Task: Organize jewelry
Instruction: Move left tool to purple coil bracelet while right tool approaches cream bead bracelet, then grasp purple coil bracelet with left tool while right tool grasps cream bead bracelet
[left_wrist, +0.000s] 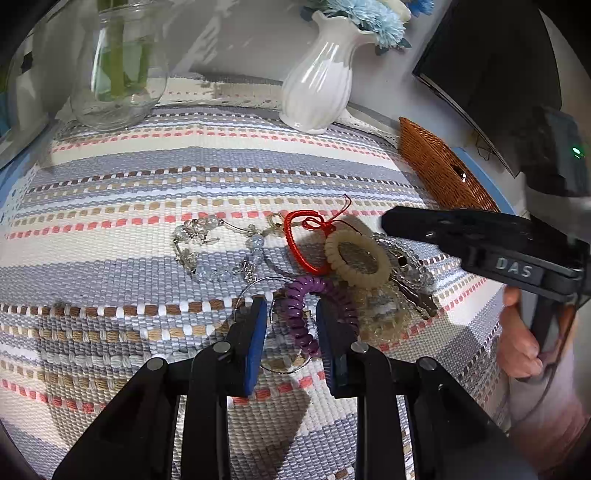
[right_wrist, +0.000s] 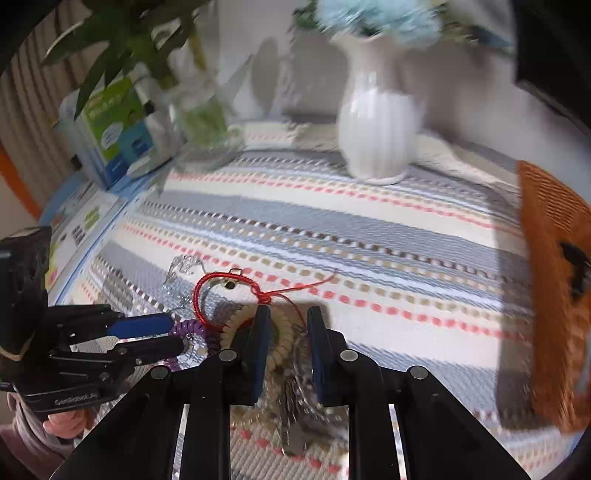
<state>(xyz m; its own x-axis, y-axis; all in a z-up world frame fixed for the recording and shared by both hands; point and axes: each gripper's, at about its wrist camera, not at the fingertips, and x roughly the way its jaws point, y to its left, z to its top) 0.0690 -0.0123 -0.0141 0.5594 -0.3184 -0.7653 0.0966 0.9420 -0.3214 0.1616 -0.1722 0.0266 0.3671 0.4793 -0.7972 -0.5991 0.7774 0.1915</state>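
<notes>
Just ahead, the left gripper (left_wrist: 291, 325) stands partly open, its blue pads either side of the purple spiral hair tie (left_wrist: 317, 302), not closed on it. To its right, the right gripper (right_wrist: 284, 332) likewise gapes over the cream spiral bracelet (right_wrist: 280, 339), seemingly holding nothing, on the striped mat (left_wrist: 147, 177).

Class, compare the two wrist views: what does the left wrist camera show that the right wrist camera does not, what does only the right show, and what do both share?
Only the left wrist view shows the clear beaded bracelet laid out whole and the dark monitor.

Only the right wrist view shows the green-and-blue box at the table edge.

Both show the purple coil bracelet, red cord bracelet, cream coil ring, white vase, wicker basket and striped mat.
</notes>
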